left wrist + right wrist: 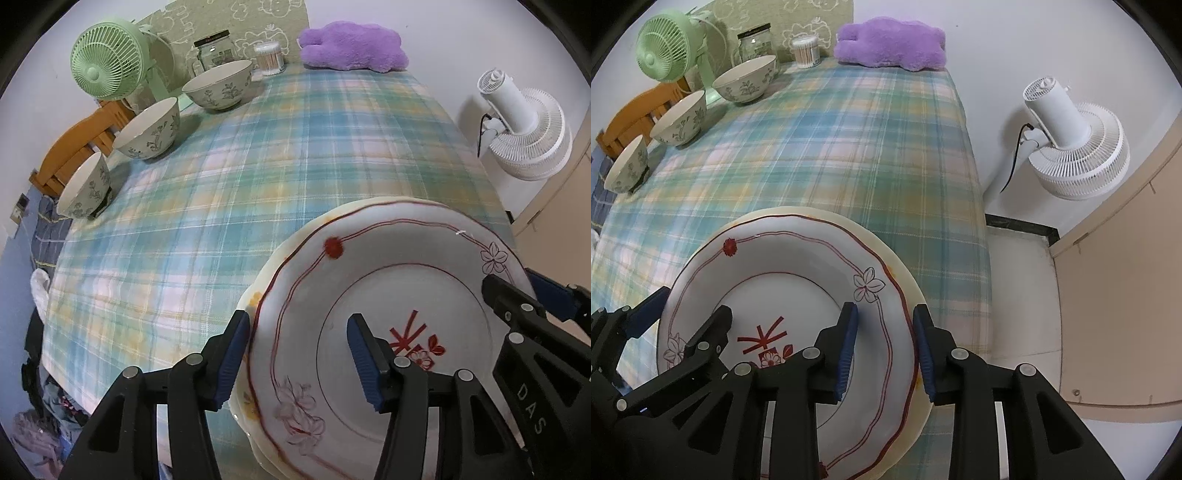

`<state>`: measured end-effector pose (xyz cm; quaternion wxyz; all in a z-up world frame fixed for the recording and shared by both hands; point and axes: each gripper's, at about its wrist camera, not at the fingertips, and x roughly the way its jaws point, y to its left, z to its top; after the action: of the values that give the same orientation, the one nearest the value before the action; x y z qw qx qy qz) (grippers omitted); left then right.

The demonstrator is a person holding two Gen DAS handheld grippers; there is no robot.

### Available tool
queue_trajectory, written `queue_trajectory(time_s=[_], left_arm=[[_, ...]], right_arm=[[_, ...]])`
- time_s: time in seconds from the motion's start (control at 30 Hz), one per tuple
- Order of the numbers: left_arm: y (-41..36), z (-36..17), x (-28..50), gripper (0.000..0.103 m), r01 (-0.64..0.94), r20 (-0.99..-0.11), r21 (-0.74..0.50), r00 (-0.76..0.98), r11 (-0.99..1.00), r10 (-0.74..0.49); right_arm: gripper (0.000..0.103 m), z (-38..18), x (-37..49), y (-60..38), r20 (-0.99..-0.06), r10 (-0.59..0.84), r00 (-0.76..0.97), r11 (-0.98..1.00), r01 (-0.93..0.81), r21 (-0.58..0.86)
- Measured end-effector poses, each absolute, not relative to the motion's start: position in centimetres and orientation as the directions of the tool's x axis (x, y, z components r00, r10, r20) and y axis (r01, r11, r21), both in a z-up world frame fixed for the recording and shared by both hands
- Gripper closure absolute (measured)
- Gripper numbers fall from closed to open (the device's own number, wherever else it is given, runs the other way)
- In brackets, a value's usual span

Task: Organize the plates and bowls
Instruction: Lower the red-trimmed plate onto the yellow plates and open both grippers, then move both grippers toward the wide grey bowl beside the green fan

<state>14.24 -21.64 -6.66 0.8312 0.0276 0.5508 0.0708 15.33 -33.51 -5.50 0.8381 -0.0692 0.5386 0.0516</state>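
Lower plate (916, 291) mostly hidden beneath top plate (798, 266)

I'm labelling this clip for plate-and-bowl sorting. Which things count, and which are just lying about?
Part of the job:
white red-patterned plate
cream plate beneath it
three floral ceramic bowls

Lying about:
green desk fan
glass jar
cotton-swab tub
purple plush
white fan
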Motion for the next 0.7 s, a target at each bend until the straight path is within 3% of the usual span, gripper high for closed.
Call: queue_trajectory(time_s=[0.4, 0.57, 0.7], left_arm=[[-20.3, -5.8, 13.6, 0.026, -0.06, -0.921, 0.014, 0.389, 0.998, 0.036], [-18.2, -4.9, 13.3, 0.018, -0.086, -0.913, -0.038, 0.408, 0.996, 0.001], [-16.0, -4.0, 13.3, 0.016, -0.087, -0.9, -0.062, 0.436, 0.994, -0.018]], right_arm=[[0.066, -5.1, 15.0, -33.8, -0.912, 0.014, 0.409, 0.99, -0.134, -0.044], [0.053, -3.8, 14.7, -33.2, -0.906, 0.014, 0.422, 0.991, -0.127, -0.044], [0.05, -2.7, 14.7, -32.1, -0.897, 0.015, 0.441, 0.99, -0.13, -0.047]])
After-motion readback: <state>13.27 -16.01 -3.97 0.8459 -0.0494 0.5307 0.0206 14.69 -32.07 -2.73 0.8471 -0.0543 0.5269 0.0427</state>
